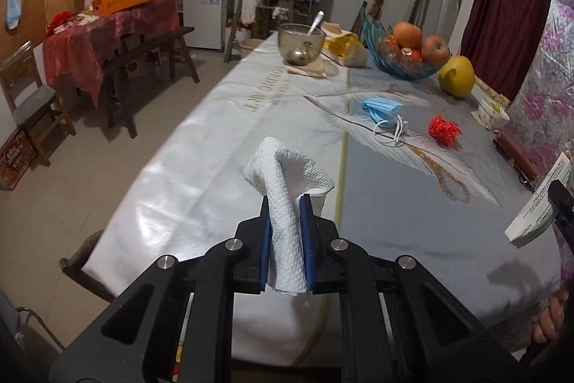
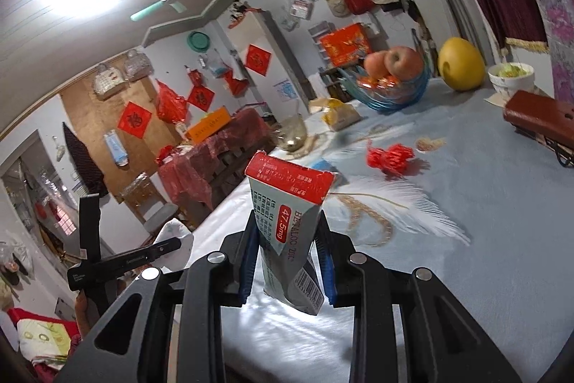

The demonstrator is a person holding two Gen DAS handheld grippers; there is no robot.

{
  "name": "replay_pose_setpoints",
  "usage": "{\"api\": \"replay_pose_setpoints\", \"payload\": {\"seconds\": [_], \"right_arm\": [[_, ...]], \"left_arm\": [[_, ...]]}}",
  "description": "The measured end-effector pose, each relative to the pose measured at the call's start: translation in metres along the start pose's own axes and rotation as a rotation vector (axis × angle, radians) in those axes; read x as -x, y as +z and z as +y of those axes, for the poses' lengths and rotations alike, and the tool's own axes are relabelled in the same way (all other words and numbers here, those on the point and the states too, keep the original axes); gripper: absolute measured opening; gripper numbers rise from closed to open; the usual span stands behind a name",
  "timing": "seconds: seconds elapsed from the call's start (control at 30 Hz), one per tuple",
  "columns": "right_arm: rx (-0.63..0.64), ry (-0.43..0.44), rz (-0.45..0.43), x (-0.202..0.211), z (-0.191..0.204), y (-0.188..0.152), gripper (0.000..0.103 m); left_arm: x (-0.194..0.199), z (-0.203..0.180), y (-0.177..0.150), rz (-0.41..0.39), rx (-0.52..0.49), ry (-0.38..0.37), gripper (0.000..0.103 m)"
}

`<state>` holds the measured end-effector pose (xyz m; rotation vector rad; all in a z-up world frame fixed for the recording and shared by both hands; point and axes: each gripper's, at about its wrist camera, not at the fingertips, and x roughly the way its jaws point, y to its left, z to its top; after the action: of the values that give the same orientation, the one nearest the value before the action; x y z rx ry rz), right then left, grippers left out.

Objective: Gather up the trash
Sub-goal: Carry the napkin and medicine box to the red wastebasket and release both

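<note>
Left tool [image 1: 286,203] grips paper towel [image 1: 287,189]; right tool [image 2: 288,225] grips medicine box [image 2: 287,203].

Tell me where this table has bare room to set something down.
The tablecloth is bare along its left edge, and in front of the blue face mask and red string bundle. The far end is crowded: glass bowl, fruit bowl, pomelo.

The left claw [image 1: 286,203] holds a paper towel [image 1: 287,189] above the counter [image 1: 394,203]. Ahead and to its right on the counter lie a face mask [image 1: 382,110] and, further right, a tangle of string [image 1: 444,128]. Beyond them stands a fruit bowl [image 1: 398,61]; a glass bowl [image 1: 300,42] stands to its left.
</note>
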<state>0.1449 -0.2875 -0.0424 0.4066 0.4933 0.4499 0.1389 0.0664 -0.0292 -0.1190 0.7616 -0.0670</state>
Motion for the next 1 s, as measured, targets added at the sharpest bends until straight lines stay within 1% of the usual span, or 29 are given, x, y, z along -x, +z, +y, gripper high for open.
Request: {"api": "replay_pose_setpoints", "payload": {"seconds": [0.2,0.33,0.47,0.57,0.7,0.9,0.93,1.0], "right_arm": [[0.033,0.059,-0.003,0.013,0.029,-0.003,0.03],[0.057,0.103,0.013,0.018,0.051,-0.01,0.03],[0.077,0.134,0.035,0.017,0.072,-0.019,0.03],[0.089,0.173,0.065,0.013,0.09,-0.029,0.03],[0.121,0.205,0.115,-0.001,0.115,-0.039,0.03],[0.156,0.255,0.198,-0.029,0.149,-0.052,0.03],[0.162,0.262,0.218,-0.036,0.155,-0.055,0.03],[0.174,0.272,0.247,-0.046,0.165,-0.061,0.03]], "left_arm": [[0.047,0.038,-0.025,-0.039,0.049,0.044,0.016],[0.068,0.075,-0.054,-0.028,0.102,0.095,0.016],[0.077,0.108,-0.083,-0.002,0.152,0.142,0.017],[0.071,0.133,-0.107,0.045,0.193,0.178,0.017],[0.049,0.163,-0.138,0.123,0.253,0.203,0.017],[0.011,0.194,-0.169,0.216,0.338,0.185,0.018],[0.003,0.199,-0.174,0.235,0.352,0.183,0.02],[-0.009,0.207,-0.182,0.277,0.378,0.191,0.03]]}}
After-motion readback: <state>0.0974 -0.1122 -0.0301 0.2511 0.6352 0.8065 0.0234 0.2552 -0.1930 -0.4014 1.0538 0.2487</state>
